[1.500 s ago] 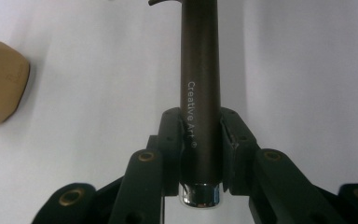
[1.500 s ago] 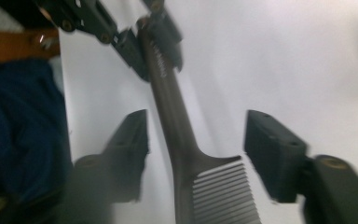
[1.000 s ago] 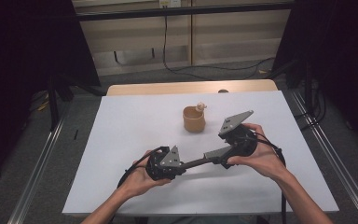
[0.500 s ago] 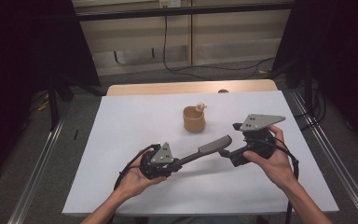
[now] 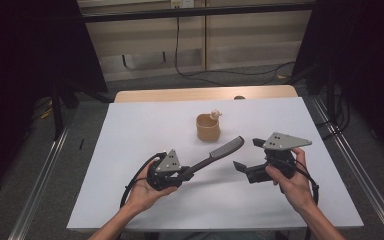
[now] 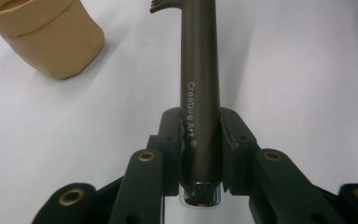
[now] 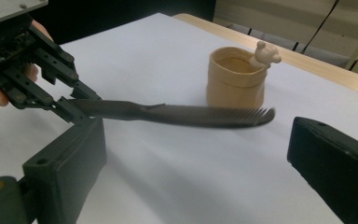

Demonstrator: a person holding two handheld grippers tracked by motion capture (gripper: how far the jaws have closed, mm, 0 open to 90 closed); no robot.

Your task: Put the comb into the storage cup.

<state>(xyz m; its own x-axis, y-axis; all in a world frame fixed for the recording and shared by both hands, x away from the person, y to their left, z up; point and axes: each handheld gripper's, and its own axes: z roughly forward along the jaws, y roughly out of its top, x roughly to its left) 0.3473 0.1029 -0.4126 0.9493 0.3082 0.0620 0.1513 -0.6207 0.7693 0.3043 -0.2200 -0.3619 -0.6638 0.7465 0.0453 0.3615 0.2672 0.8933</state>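
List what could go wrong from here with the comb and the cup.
The left hand-held gripper clamps the comb only at its handle end, so the long toothed part sticks out and might pivot or slip. The comb's tip is close to the tan cup, which looks light; a swing could tip it. The right hand-held gripper, open and apart from the comb, might bump it.

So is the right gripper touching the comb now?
Apart. In the high view the right gripper stands open with bare table between it and the comb, which the left gripper holds by the handle.
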